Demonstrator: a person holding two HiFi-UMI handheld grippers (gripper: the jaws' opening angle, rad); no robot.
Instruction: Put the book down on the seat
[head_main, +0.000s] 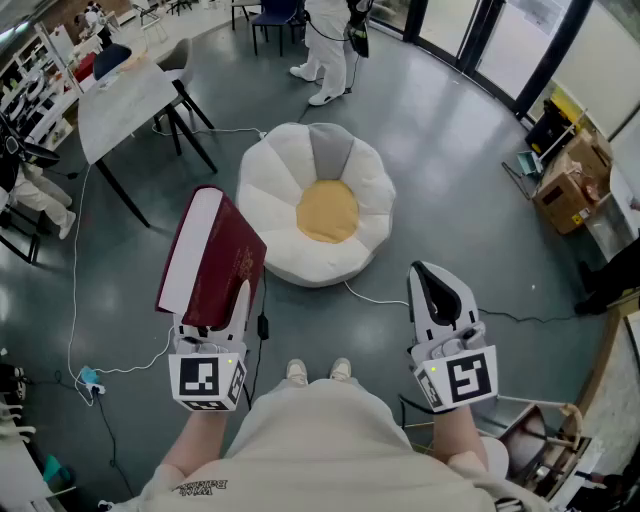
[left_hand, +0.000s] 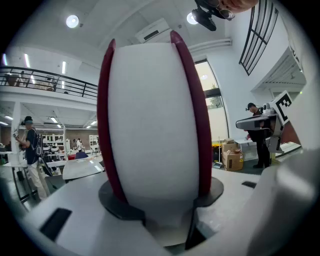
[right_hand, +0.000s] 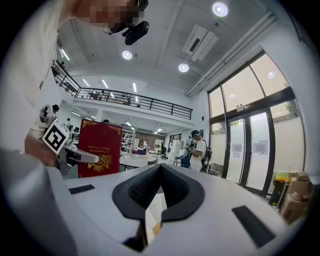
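Grey polished flooring (head_main: 470, 200) is stretching across a big open hall, and thin white cables (head_main: 75, 290) are trailing over it. Out in the middle, a flower-shaped cushion seat (head_main: 270, 200) is sitting on the floor, with white petals, one grey petal and a yellow centre. A white-topped table (head_main: 120, 100) on black legs is standing off to the far left, and cardboard boxes (head_main: 565, 185) are sitting by the right wall. A person in white clothes (head_main: 328, 50) is standing beyond the seat. In the right gripper view, tall glass doors (right_hand: 250, 150) are lining one side, and a railed mezzanine (right_hand: 135, 102) is running across the back under round ceiling lights.

The person with the rig is standing just short of the seat. The left gripper (head_main: 225, 310) is pinching a thick maroon hardcover book (head_main: 215, 260) by its lower end. It is holding the book upright with the white page edge facing back toward the person. The book is hanging in the air to the near left of the seat, clear of it. The right gripper (head_main: 438, 290) is hovering empty, its black pads pressed together at the tips.

Gold lettering, a gold emblem and gold corner ornaments are showing on the book's cover, but the words are too small to read for sure.
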